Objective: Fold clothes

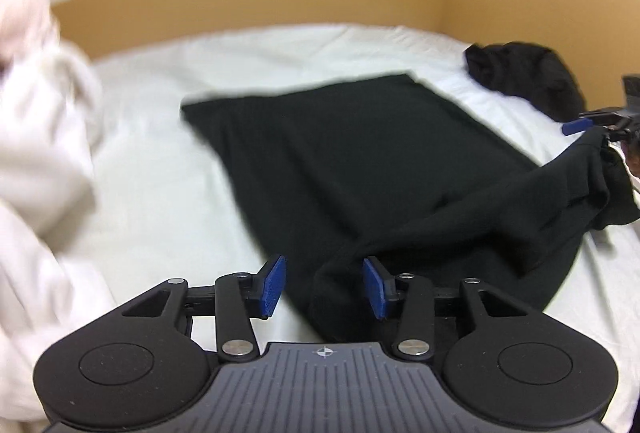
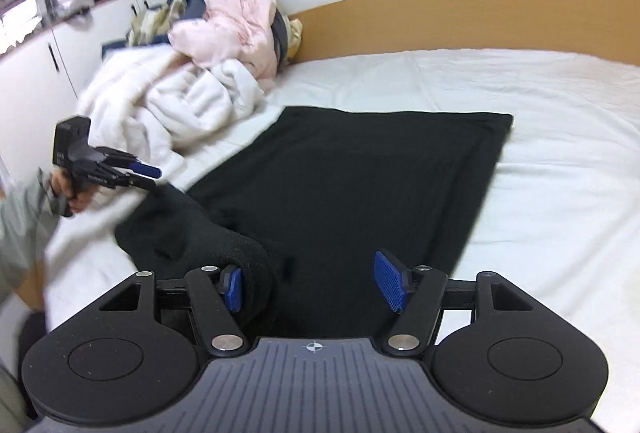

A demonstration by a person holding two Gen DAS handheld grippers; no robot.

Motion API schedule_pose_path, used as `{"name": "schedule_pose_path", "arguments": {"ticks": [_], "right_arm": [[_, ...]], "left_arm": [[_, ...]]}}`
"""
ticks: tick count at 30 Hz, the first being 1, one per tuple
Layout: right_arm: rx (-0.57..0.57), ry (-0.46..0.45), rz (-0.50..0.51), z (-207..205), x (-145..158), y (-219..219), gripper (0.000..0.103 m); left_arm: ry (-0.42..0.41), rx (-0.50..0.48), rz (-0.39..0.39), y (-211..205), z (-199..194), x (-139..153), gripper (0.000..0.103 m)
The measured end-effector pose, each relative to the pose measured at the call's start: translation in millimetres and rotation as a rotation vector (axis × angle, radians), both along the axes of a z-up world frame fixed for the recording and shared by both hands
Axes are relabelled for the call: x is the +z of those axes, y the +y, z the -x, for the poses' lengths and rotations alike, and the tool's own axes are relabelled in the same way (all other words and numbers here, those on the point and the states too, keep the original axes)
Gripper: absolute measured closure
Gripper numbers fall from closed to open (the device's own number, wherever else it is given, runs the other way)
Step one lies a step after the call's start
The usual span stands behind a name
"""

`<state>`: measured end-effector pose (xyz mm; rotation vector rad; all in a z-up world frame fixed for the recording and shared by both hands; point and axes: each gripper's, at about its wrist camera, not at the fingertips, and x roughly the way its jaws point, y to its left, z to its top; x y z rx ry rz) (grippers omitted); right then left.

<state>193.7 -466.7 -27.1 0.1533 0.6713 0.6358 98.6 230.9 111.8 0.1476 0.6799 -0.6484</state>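
Observation:
A black garment lies spread flat on the white bed sheet, with its near end bunched up. It also shows in the right wrist view. My left gripper is open, its blue pads either side of the bunched near edge; it also shows in the right wrist view at the garment's left corner. My right gripper is open over the garment's rolled near edge, with cloth lying against its left pad. In the left wrist view my right gripper is at the far right, beside a raised fold of the cloth.
A second black garment lies crumpled near the wooden bed frame. A heap of white and pink clothes sits at the bed's left side, and shows blurred in the left wrist view. White cupboards stand beyond.

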Motion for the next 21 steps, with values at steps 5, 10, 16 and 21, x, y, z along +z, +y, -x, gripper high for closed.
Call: {"name": "schedule_pose_path", "arguments": {"ticks": [5, 10, 16, 21], "right_arm": [[-0.197, 0.033, 0.373, -3, 20, 26, 0.031], [-0.232, 0.016, 0.314, 16, 28, 34, 0.031], [-0.233, -0.055, 0.494, 21, 34, 70, 0.031], [-0.184, -0.038, 0.548, 8, 24, 79, 0.031]], "left_arm": [[-0.004, 0.162, -0.015, 7, 1, 25, 0.063], [-0.003, -0.015, -0.093, -40, 36, 18, 0.054], [0.138, -0.183, -0.044, -121, 28, -18, 0.052], [0.156, -0.164, -0.03, -167, 7, -43, 0.052]]}}
